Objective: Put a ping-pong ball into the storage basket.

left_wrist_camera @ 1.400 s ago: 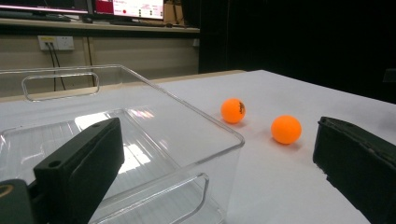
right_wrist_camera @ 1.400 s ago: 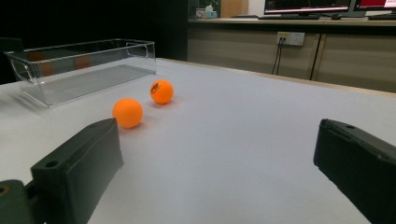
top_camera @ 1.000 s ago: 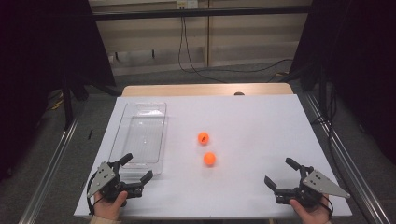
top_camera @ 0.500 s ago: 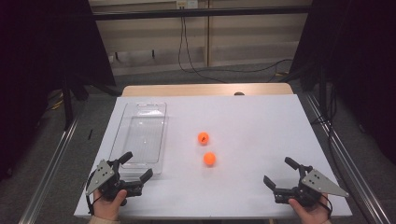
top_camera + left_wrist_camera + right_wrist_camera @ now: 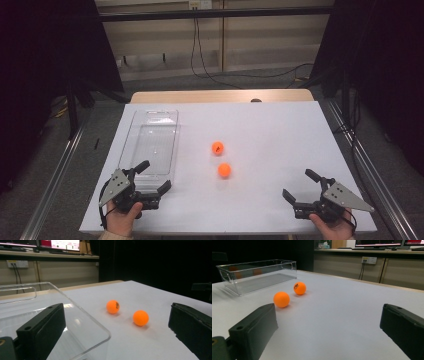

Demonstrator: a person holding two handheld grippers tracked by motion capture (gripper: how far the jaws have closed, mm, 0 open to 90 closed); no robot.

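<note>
Both grippers rest at the near edge of the white table (image 5: 270,125), each with jaws spread wide and holding nothing: left gripper (image 5: 152,177) at the near left corner, right gripper (image 5: 302,186) at the near right corner. Two orange balls sit on the bare table surface roughly midway between them, well apart from either gripper. The nearer ball (image 5: 224,170) is plain; the farther ball (image 5: 217,148) carries a small dark print. They lie near each other but not touching. A clear plastic bin (image 5: 150,117) stands empty along the left side, its near end just beside the left gripper; in the left gripper view one black jaw sits in front of the bin's near corner. Judgement: the step in hand looks like a first reach for a ball, likely for placing into the bin. The nearer ball seems the better first target, since the approach is unobstructed and the far ball would not be disturbed. A round, light ball will probably roll if one jaw touches first, so come in low with the jaws straddling it evenly, centre it, then close gently. If the left gripper goes, swing clear of the bin corner first.
</note>
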